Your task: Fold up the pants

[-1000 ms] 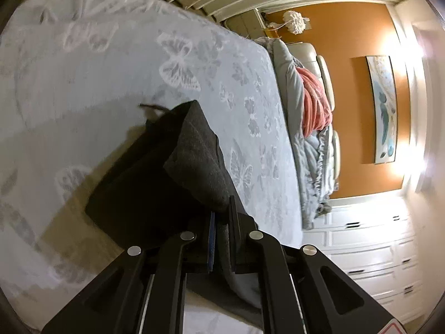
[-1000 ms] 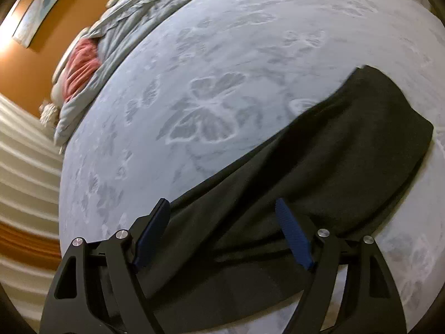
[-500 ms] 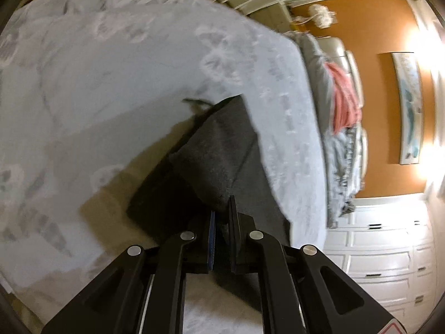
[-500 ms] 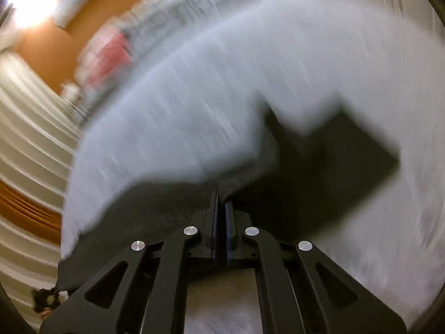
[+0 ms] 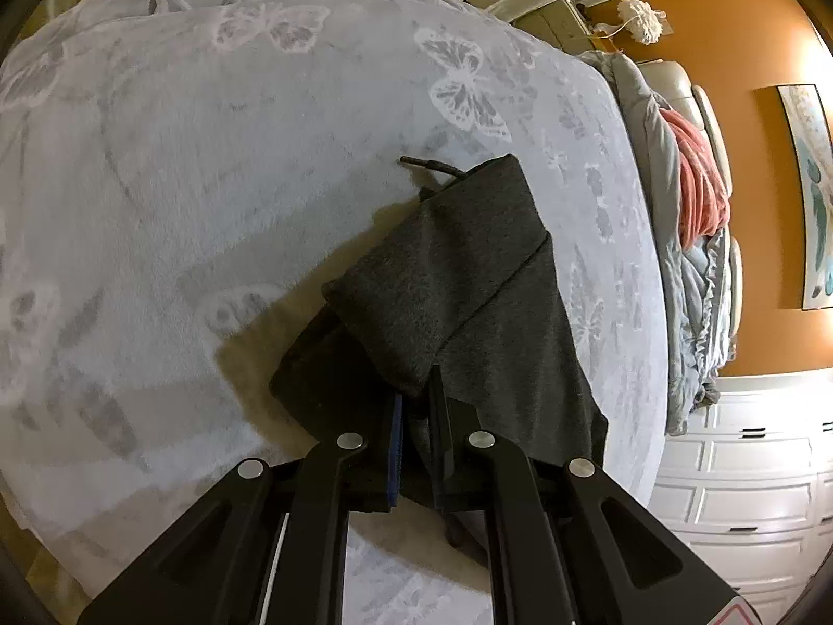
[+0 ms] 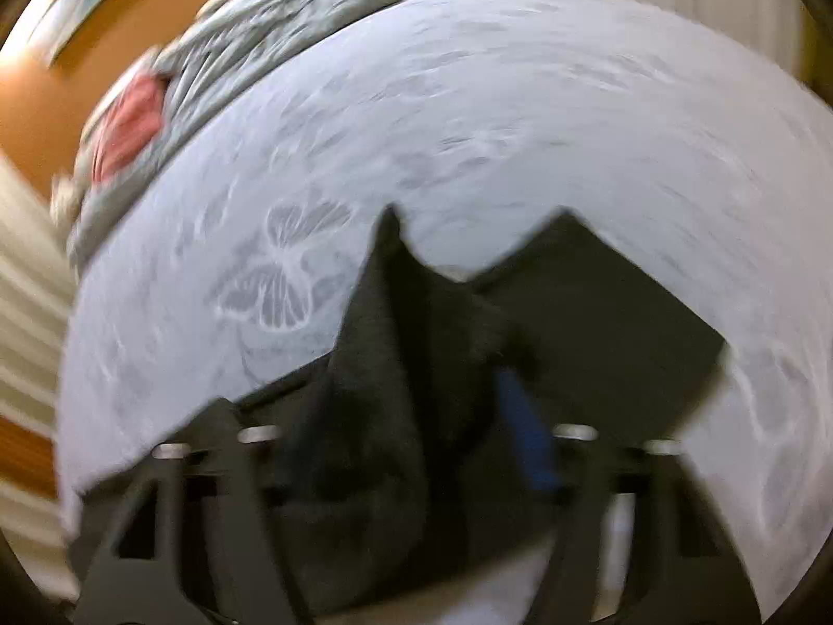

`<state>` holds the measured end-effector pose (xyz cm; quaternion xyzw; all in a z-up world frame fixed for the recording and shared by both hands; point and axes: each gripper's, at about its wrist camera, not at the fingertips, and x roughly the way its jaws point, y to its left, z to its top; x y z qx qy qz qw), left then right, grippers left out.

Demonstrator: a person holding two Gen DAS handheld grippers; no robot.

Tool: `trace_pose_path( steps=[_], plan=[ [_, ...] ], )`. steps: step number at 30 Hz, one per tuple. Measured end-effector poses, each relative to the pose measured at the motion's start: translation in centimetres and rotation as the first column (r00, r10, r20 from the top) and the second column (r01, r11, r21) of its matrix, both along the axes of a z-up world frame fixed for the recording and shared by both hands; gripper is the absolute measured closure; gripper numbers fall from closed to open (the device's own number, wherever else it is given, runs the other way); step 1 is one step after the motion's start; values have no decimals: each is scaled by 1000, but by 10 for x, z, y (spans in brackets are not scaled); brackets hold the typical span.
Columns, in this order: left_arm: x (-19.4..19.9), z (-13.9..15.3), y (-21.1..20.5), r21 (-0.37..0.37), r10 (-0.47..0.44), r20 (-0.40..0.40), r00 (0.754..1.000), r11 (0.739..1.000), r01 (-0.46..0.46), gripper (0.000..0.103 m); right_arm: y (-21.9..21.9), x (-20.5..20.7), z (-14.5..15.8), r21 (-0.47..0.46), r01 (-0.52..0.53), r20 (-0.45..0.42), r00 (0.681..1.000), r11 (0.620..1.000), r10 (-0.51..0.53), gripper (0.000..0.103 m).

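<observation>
Dark grey pants [image 5: 468,291] lie partly folded on a pale bed cover with butterfly print [image 5: 208,156]. A drawstring end [image 5: 421,162] sticks out at the far edge. My left gripper [image 5: 416,406] is shut on a fold of the pants and holds it just above the cover. In the blurred right wrist view the pants [image 6: 598,312] lie on the cover [image 6: 520,104], and a bunch of the fabric [image 6: 395,364] stands between the fingers of my right gripper [image 6: 416,448]. Its fingers are a little apart around the fabric, blue pad [image 6: 526,432] showing.
A heap of grey bedding [image 5: 677,239] with a pink blanket [image 5: 703,177] lies at the head of the bed. An orange wall with a picture [image 5: 812,192] and white drawers [image 5: 739,469] stand beyond. The cover's edge drops off near my left gripper.
My right gripper closed on the pants, then lifted and parted somewhat around a bunch of fabric. My left gripper stayed shut on the fold and shifted over the bed.
</observation>
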<state>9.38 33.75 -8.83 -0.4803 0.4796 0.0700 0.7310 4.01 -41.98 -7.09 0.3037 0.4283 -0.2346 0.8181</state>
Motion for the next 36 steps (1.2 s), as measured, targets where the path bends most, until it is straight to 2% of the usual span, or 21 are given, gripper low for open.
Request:
trace_pose_path(
  steps=[1, 4, 5, 6, 7, 8, 10, 11, 12, 14, 18, 19, 21, 22, 23, 24, 26, 29, 32, 34, 36],
  plan=[
    [0, 0, -1, 4, -1, 0, 1000, 1000, 1, 97, 2, 8, 4, -7, -31, -1, 1000, 999, 31, 101],
    [0, 1, 0, 11, -15, 8, 1000, 1000, 15, 97, 0, -17, 65, -28, 14, 238, 971, 999, -7, 101],
    [1, 1, 1, 13, -19, 7, 1000, 1000, 19, 97, -2, -37, 91, -44, 33, 333, 943, 998, -17, 101],
    [2, -1, 1, 18, -25, 2, 1000, 1000, 25, 97, -6, -50, 100, -64, 51, 366, 930, 997, -25, 101],
    [3, -2, 0, 22, -28, -3, 1000, 999, 28, 97, -11, -60, 99, -92, 77, 350, 936, 993, -40, 100],
    [3, -3, -1, 29, -32, -10, 999, 999, 32, 97, -23, -68, 77, -104, 114, 254, 964, 988, -85, 100],
    [5, -4, -4, 50, -44, -21, 999, 998, 45, 97, -43, -74, 32, -22, 129, 120, 985, 991, -125, 100],
    [5, -4, -5, 58, -45, -22, 999, 997, 46, 96, -54, -79, 3, 65, 126, 50, 990, 990, -130, 100],
    [5, -4, -6, 65, -45, -24, 999, 997, 46, 96, -61, -84, -11, 113, 129, 15, 991, 985, -132, 100],
    [4, -3, -7, 70, -40, -26, 999, 997, 42, 94, -67, -91, -11, 146, 127, 51, 989, 981, -136, 95],
    [-8, -7, -3, -3, 16, -6, 1000, 1000, -16, 87, -66, -98, 1, 80, 155, 57, 985, 985, -160, 62],
    [-17, -6, 0, -44, 55, 9, 998, 998, -54, 83, -63, -98, 0, 67, 165, 45, 985, 984, -168, 59],
    [-29, -3, 5, -86, 106, 43, 993, 991, -102, 71, -63, -106, 2, 85, 177, 30, 983, 980, -181, 54],
    [-36, 2, 10, -87, 124, 70, 990, 989, -118, 60, -63, -110, 3, 97, 184, 26, 982, 978, -187, 43],
    [-40, 5, 12, -70, 135, 74, 988, 989, -130, 44, -62, -114, 4, 95, 205, 3, 978, 974, -207, 37],
    [-45, 7, 15, -45, 152, 64, 986, 988, -149, 37, -59, -108, 0, 86, 219, -11, 976, 972, -219, 28],
    [-50, 2, 19, -47, 183, 33, 983, 982, -181, 33, -56, -110, -3, 76, 224, -37, 974, 972, -222, 24],
    [-47, -18, 17, -158, 179, -8, 984, 971, -178, 33, -52, -105, -7, 61, 213, -38, 977, 975, -211, 19],
    [-37, -26, 8, -193, 152, 0, 988, 970, -149, 29, -49, -97, -9, 80, 200, -7, 980, 977, -200, 19],
    [-33, -25, 5, -205, 170, 22, 985, 965, -162, 26, -47, -92, -10, 106, 202, 13, 979, 974, -205, 19],
    [-25, -32, 2, -287, 176, 46, 983, 945, -156, 25, -46, -88, -12, 125, 204, 28, 977, 971, -209, 19]
  ],
)
